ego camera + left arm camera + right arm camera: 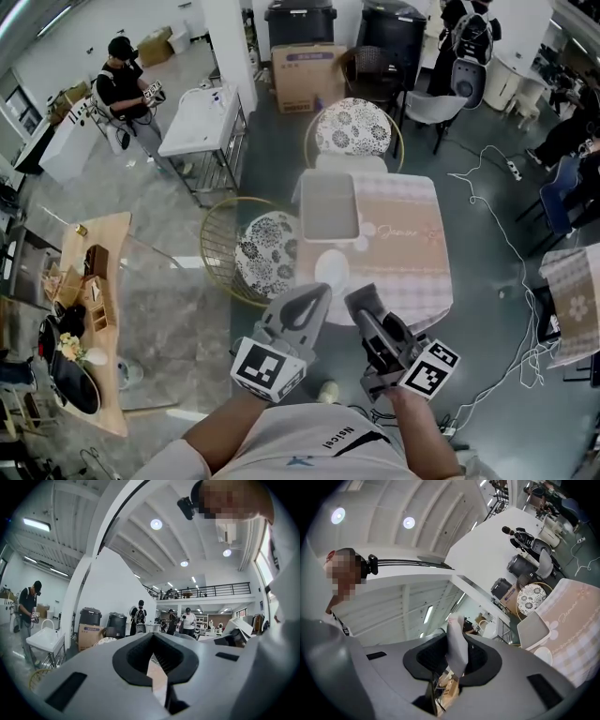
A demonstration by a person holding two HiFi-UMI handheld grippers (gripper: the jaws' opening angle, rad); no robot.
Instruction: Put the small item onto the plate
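Light wooden side table [98, 244], far left, carrying small boxes and dark ware. Person in black clothing [120, 86], upper left, standing beside a white table on metal legs [197, 117]. Round gold-wire chair with black-and-white floral cushion [265, 251], close against the left edge of the main table; a second chair of the same kind [353, 127] at the table's far side. Left gripper [317, 294], a grey two-jaw tool with a square-marker cube, held low in front of the person's body: jaws closed together, black pads meeting with only a thin slit between them, nothing held. Square table under a pink-and-white checked cloth [412, 234], centre. Flat grey rectangular tray [329, 206], on the far left part of the cloth. Small round white plate [332, 269], on the cloth near its front edge, on the near side of the tray, just beyond the tips of both grippers. Right gripper [364, 300], same make, beside the left one and apart from it: jaws clamped on a small pale white oblong item [457, 641], which stands up out of the pads with its rounded end above them. Item is held off the table, not touching the plate. Second checked-cloth table [574, 300], far right edge.
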